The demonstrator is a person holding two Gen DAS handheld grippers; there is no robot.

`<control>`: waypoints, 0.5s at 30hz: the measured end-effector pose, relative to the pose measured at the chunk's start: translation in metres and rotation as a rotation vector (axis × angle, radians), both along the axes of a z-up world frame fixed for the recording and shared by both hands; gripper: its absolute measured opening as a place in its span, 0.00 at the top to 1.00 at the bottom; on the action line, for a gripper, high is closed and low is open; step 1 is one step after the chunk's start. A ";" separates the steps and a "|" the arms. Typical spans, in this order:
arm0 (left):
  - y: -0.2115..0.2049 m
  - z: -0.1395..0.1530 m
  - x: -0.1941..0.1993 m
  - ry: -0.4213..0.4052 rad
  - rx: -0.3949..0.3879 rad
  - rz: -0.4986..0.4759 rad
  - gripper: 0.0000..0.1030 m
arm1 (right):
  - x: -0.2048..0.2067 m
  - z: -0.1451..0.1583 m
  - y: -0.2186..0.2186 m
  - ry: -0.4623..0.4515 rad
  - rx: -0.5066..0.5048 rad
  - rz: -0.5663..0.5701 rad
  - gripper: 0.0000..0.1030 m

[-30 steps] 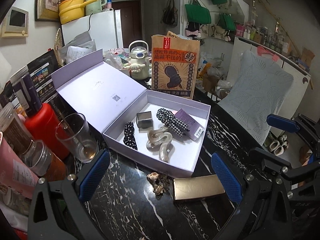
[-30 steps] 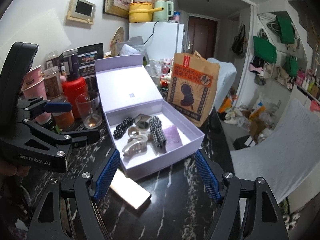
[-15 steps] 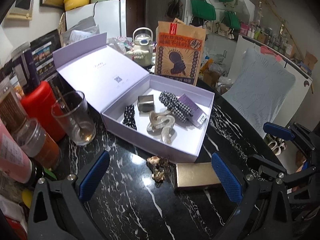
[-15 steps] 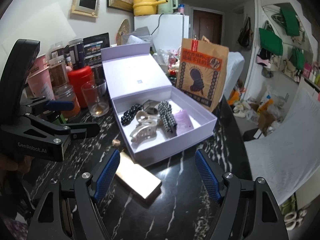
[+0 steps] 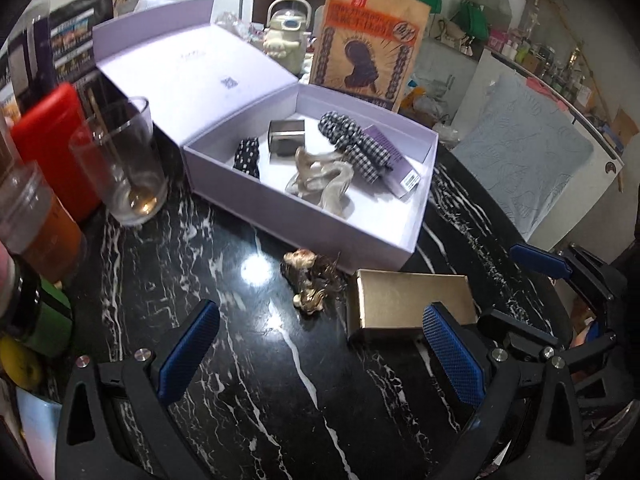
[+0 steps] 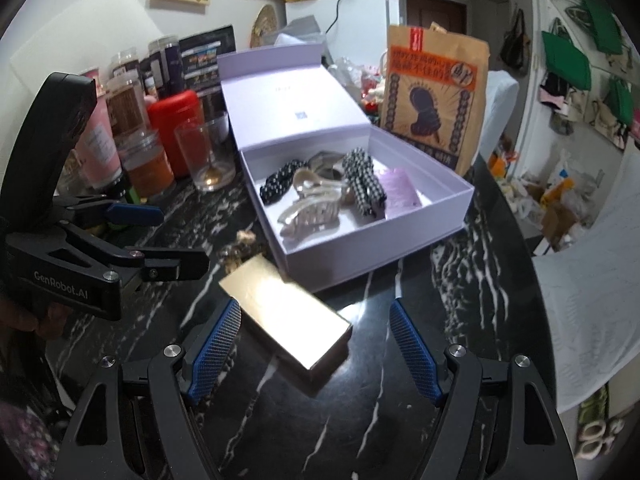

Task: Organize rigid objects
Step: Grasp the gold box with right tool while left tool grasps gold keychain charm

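An open lilac box (image 5: 418,236) (image 6: 424,232) sits on the black marble table (image 5: 256,400). It holds a pearly claw clip (image 5: 324,184) (image 6: 312,204), checked scrunchies (image 5: 356,144), a metal cube (image 5: 286,140) and a purple card (image 6: 398,196). A gold rectangular case (image 5: 408,308) (image 6: 288,320) lies in front of the box, next to a brown hair clip (image 5: 308,280) (image 6: 238,250). My left gripper (image 5: 320,352) is open above the table near the brown clip. My right gripper (image 6: 314,352) is open with the gold case between its fingers, apart from them.
A drinking glass (image 5: 124,164), a red canister (image 5: 52,140) and several jars (image 6: 140,156) crowd the left side. A brown paper bag (image 5: 368,40) and a small teapot (image 5: 288,36) stand behind the box. The table edge (image 6: 516,240) curves on the right.
Both grippers have dropped lower and closer to the table. The gold case now lies between the right gripper's open fingers. Objects have not moved.
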State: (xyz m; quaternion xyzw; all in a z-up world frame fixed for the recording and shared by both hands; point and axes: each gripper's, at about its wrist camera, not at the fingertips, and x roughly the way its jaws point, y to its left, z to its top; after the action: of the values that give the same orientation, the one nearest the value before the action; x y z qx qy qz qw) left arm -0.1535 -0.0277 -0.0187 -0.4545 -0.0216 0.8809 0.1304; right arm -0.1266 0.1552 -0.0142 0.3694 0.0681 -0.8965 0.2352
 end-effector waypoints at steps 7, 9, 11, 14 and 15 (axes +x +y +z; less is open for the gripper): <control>-0.002 -0.009 -0.006 0.004 -0.033 0.014 0.00 | -0.015 -0.017 -0.003 -0.064 -0.002 0.025 0.19; -0.004 -0.011 -0.008 0.007 -0.048 0.015 0.00 | -0.018 -0.020 -0.005 -0.071 0.003 0.032 0.16; -0.005 -0.015 -0.011 -0.002 -0.053 0.014 0.00 | -0.022 -0.024 -0.008 -0.077 0.007 0.041 0.15; -0.008 -0.020 -0.014 -0.024 -0.050 0.019 0.00 | -0.027 -0.030 -0.014 -0.092 0.013 0.067 0.15; -0.009 -0.022 -0.015 -0.028 -0.052 0.020 0.00 | -0.030 -0.032 -0.016 -0.099 0.017 0.077 0.15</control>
State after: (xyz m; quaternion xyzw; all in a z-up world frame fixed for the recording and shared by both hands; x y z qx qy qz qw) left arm -0.1683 -0.0367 -0.0406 -0.4699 -0.0053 0.8759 0.1094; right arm -0.1561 0.1389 -0.0459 0.4124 0.0781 -0.8668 0.2694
